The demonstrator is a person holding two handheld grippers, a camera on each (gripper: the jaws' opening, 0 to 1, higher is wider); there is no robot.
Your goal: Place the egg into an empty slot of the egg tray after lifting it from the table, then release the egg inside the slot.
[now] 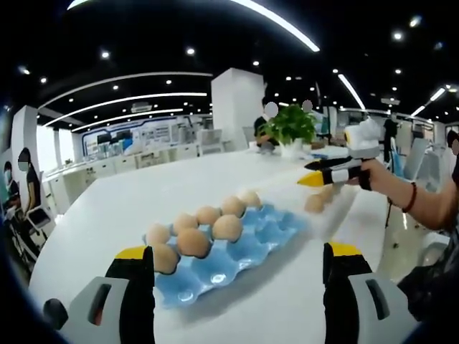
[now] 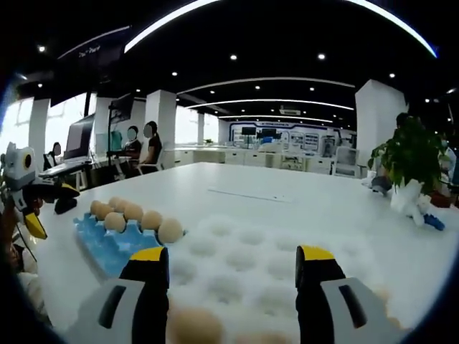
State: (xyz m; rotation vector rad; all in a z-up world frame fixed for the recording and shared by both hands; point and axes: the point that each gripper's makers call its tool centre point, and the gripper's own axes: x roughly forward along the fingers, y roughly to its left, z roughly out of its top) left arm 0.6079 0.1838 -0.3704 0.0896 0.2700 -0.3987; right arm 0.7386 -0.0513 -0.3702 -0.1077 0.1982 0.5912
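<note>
My right claw (image 2: pixel 231 269) hangs released and empty above an egg (image 2: pixel 193 326) on the table (image 2: pixel 301 193), not yet lifted. Beyond it lies the white egg tray (image 2: pixel 251 261), slots vacant. My left claw (image 1: pixel 237 269) is released over the partly filled blue tray (image 1: pixel 265 229).

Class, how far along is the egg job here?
Done: several eggs sit in the tray. In hand: nothing; left gripper and right gripper are open, a loose egg by the right one. Left: grasp it, fill an empty slot, release.
</note>
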